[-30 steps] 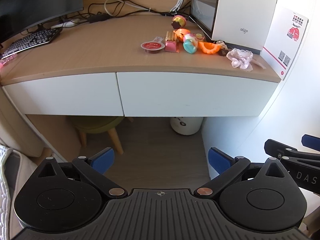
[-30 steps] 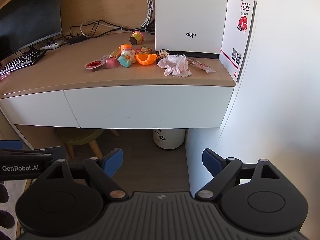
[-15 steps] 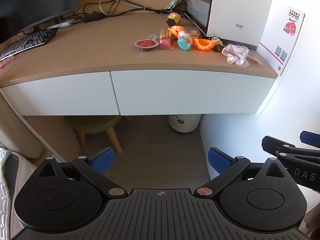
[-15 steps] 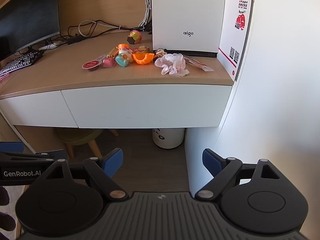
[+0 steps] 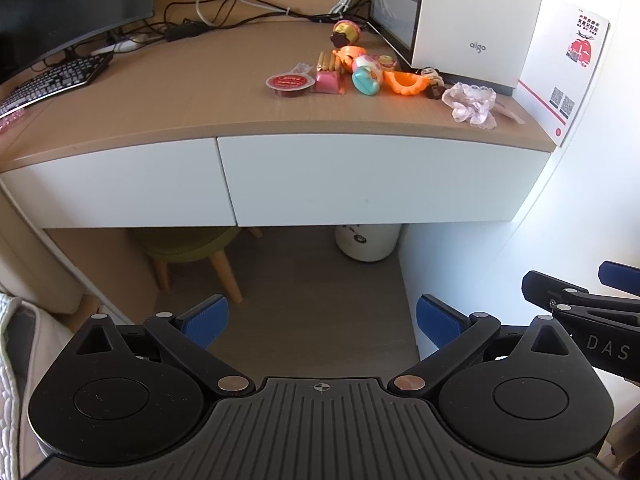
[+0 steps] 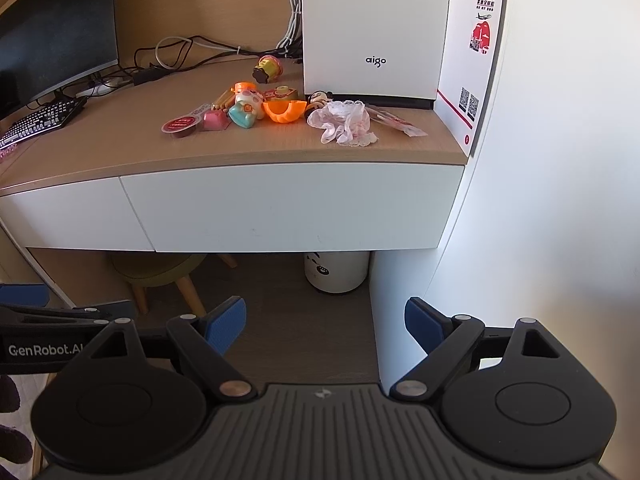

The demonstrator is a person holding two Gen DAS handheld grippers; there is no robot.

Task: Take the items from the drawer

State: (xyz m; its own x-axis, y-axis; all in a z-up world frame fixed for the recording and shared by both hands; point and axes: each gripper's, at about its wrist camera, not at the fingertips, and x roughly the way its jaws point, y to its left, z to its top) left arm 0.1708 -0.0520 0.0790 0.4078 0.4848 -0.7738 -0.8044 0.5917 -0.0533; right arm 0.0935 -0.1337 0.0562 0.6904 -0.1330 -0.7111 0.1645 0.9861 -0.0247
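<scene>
The right white drawer [image 5: 380,180] [image 6: 296,208] under the wooden desk is closed, as is the left drawer [image 5: 116,186] beside it. On the desktop lies a cluster of small toys [image 5: 352,72] [image 6: 244,110]: a red-lidded cup [image 5: 290,82], a pink block, a teal piece, an orange half-shell [image 6: 284,111] and a pink lace scrunchie [image 5: 472,102] [image 6: 346,122]. My left gripper [image 5: 320,320] and right gripper [image 6: 324,320] both stand open and empty, held back from the desk above the floor.
A white computer case [image 6: 372,28] and a white card [image 6: 476,60] stand at the back right. Keyboard [image 5: 52,80], monitor and cables occupy the left. Under the desk are a green stool [image 5: 188,248] and a white bin [image 6: 336,272]. A white wall bounds the right.
Both views have drawn back and shifted slightly; the desk sits a little farther and more to the right in the left wrist view. Both grippers stay open and empty.
</scene>
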